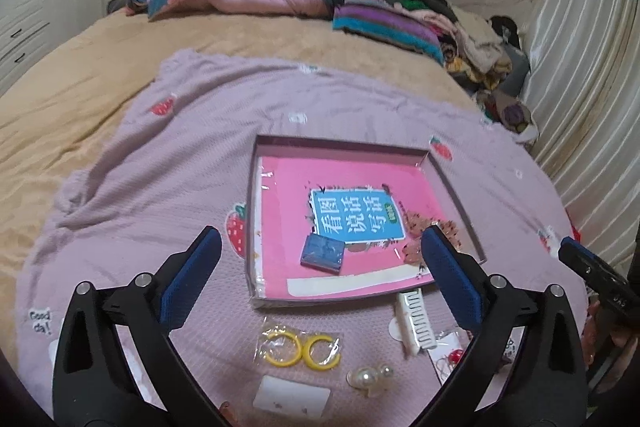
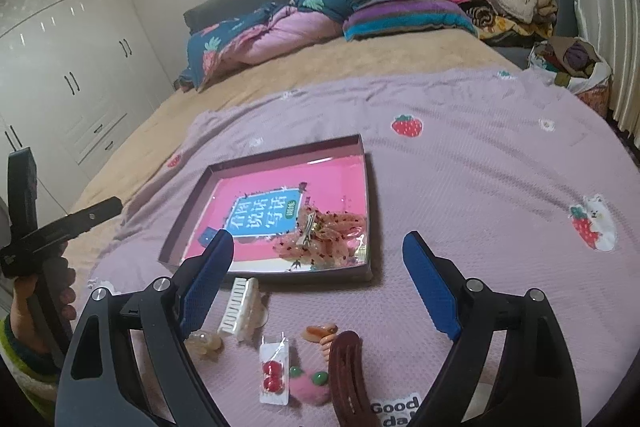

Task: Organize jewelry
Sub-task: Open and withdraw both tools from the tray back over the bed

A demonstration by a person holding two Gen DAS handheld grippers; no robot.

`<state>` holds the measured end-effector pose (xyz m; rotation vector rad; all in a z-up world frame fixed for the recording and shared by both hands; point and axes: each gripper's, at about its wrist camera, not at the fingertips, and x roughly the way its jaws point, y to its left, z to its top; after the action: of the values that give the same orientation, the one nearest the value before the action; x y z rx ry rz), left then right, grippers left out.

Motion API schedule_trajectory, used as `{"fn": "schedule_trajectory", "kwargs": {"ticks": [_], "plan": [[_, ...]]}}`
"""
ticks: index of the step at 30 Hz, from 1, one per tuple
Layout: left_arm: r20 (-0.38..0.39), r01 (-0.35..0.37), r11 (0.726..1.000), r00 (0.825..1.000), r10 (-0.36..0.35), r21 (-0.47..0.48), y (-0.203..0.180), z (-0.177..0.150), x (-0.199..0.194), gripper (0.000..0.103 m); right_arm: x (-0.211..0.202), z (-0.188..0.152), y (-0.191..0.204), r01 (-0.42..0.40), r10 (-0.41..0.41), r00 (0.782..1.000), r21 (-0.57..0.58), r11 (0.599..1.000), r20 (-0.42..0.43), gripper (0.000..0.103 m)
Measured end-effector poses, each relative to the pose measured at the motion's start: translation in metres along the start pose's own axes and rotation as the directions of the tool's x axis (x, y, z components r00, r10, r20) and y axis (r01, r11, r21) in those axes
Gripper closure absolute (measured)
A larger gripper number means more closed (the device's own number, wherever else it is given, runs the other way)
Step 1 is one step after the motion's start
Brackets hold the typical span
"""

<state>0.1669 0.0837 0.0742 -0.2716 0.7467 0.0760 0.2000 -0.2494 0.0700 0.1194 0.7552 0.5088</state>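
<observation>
Nearest the lens, the left gripper [image 1: 320, 279] hangs with its jaws spread wide and nothing between them, above small pieces lying just in front of the shallow box [image 1: 256, 227]: from left to right, a white card [image 1: 291, 397], bagged yellow hoop earrings [image 1: 298, 347], pearl earrings [image 1: 370, 377] and a white claw clip [image 1: 414, 321]. The right gripper [image 2: 320, 283] is likewise wide apart and holds nothing; in front of the box lie red bead earrings [image 2: 272, 375] on a card, a pink fuzzy piece [image 2: 310, 387] and a brown hair clip [image 2: 348, 375]. Inside the box rest a blue square [image 1: 322, 251] and a speckled bow clip [image 2: 320, 235]. Lilac blanket [image 2: 480, 167] spreads open beyond the box's far rim and to its right.
</observation>
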Motion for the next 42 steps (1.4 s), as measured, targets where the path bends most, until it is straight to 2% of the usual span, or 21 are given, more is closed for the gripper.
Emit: {"fn": "schedule_trajectory", "kwargs": {"ticks": [7, 9, 19, 32, 42], "plan": [[0.046, 0.013, 1.000, 0.999, -0.013, -0.003, 0.001, -0.003, -0.032, 0.010, -0.031, 0.001, 0.011, -0.005, 0.006, 0.999, -0.019, 1.000, 0.052, 0.017], [0.057, 0.015, 1.000, 0.998, -0.015, 0.003, 0.000, -0.006, -0.040, 0.010, -0.038, 0.000, 0.014, -0.005, 0.006, 0.998, -0.026, 1.000, 0.064, 0.011], [0.083, 0.031, 0.999, 0.996, -0.032, 0.011, -0.001, -0.024, -0.064, 0.010, -0.066, -0.011, 0.029, -0.019, 0.026, 0.995, -0.067, 0.998, 0.095, 0.010], [0.083, 0.012, 1.000, 0.996, -0.014, 0.029, 0.002, -0.058, -0.085, 0.009, -0.081, -0.039, 0.043, -0.033, 0.042, 0.996, -0.111, 0.993, 0.076, 0.010], [0.038, 0.001, 0.997, 0.999, -0.004, 0.076, -0.003, -0.083, -0.081, 0.010, -0.080, -0.058, 0.052, -0.042, 0.048, 0.998, -0.136, 0.990, 0.043, 0.010]]}}
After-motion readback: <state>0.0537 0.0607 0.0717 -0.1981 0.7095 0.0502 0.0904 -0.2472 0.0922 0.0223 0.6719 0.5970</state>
